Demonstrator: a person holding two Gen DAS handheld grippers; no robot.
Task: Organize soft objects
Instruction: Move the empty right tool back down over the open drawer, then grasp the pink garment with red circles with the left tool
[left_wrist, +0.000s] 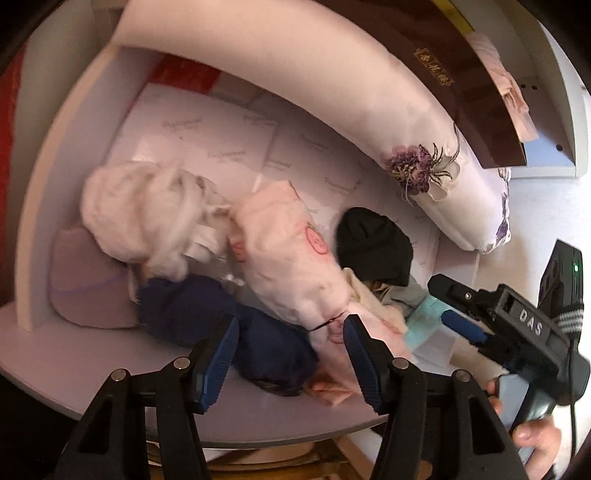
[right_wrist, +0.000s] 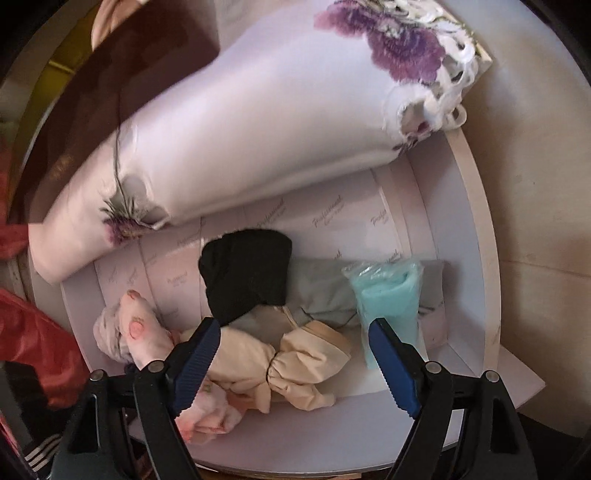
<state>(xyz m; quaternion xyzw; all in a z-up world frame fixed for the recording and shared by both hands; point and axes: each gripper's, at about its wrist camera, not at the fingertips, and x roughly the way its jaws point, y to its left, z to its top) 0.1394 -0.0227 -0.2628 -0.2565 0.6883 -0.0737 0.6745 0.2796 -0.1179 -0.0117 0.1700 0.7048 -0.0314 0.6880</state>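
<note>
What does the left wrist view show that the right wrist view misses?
Left wrist only: the fluffy white bundle, the dark navy rolled cloth, the lilac cushion, and the right gripper, jaws open. Right wrist only: the beige tied cloth bundle in full, and the grey folded cloth. Both show the black knit hat, the pink printed bundle, the teal bagged cloth and the floral pillow.

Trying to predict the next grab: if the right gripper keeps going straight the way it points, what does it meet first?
Probably the beige tied bundle, which lies between the open fingers of the right gripper; depth is hard to judge.
</note>
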